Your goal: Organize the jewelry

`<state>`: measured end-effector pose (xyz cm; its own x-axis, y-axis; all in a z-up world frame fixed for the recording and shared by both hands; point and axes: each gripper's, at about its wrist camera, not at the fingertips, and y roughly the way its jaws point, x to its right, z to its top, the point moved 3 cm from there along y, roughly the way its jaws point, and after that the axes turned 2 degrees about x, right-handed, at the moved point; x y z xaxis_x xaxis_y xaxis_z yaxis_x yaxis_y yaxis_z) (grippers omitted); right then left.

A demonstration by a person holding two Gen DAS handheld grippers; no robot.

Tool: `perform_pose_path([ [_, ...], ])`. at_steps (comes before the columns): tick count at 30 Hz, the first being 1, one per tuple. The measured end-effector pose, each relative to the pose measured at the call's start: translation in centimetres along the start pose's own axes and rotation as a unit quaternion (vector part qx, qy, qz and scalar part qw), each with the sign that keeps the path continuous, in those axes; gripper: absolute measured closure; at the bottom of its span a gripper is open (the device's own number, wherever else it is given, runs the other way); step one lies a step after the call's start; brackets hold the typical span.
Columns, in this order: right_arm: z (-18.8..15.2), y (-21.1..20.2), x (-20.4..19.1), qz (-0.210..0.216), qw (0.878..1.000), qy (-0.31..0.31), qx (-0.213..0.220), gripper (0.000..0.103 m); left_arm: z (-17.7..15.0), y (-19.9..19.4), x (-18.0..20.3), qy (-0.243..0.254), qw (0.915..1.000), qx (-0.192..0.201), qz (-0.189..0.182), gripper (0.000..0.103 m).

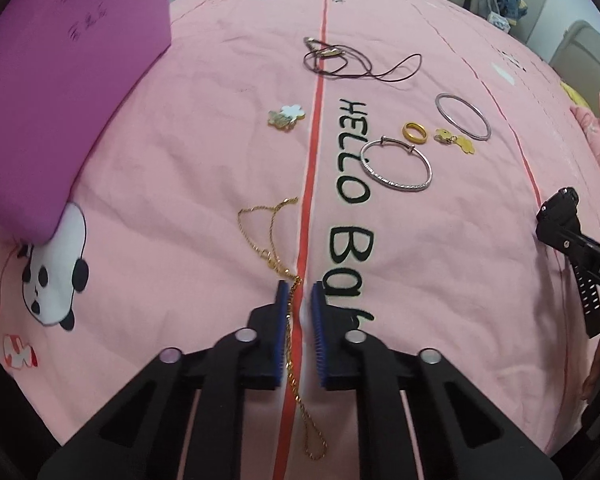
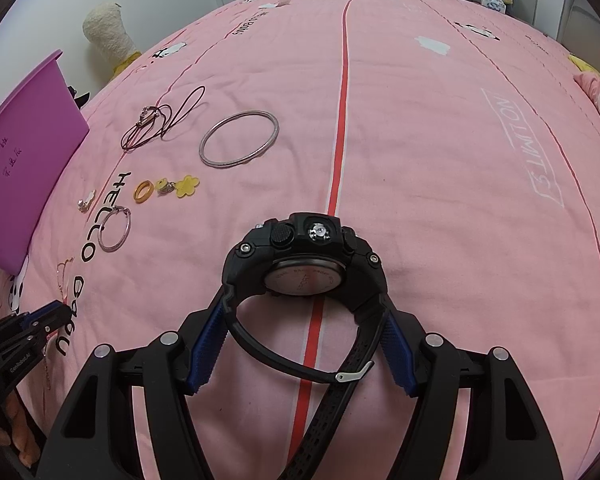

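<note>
Two bangles (image 1: 396, 164) lie on the bed (image 1: 180, 160) beyond the left gripper (image 1: 300, 304), whose jaws stand narrowly apart around a gold chain (image 1: 290, 328), perhaps touching it. Only the right view shows the right gripper (image 2: 306, 340), jaws clamped on one black watch (image 2: 304, 264).

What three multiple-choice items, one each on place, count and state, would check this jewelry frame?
1. Where does the purple box sit on the bedspread, seen from the left wrist?
A. far right
B. upper left
C. between the tongs

2. How many silver bangles lie on the bedspread?
A. two
B. four
C. none

3. What do the right tongs hold?
A. a gold ring
B. nothing
C. a black watch

Key: 1 B, the box fills the upper left corner. 2 A, the patterned bangle and the plain bangle both show. 3 C, the blue pads press the watch's sides.
</note>
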<state>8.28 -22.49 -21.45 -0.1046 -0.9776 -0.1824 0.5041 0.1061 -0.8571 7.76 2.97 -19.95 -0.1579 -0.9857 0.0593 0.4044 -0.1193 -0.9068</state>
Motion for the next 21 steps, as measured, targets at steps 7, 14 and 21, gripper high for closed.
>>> perform_pose_path([
  [7, 0.0, -0.2, 0.1, 0.004, 1.0, 0.003, 0.001, 0.036, 0.1, -0.6, -0.1, -0.002, 1.0, 0.0, -0.005, 0.101],
  [14, 0.1, -0.7, 0.1, 0.007, 1.0, 0.004, 0.006, 0.037, 0.8, -2.9, -0.3, -0.006, 0.9997, 0.017, -0.019, 0.101],
  [21, 0.3, -1.2, -0.2, 0.012, 1.0, 0.001, 0.009, 0.037, 1.8, -5.9, -0.1, 0.003, 0.9986, 0.045, -0.026, 0.102],
])
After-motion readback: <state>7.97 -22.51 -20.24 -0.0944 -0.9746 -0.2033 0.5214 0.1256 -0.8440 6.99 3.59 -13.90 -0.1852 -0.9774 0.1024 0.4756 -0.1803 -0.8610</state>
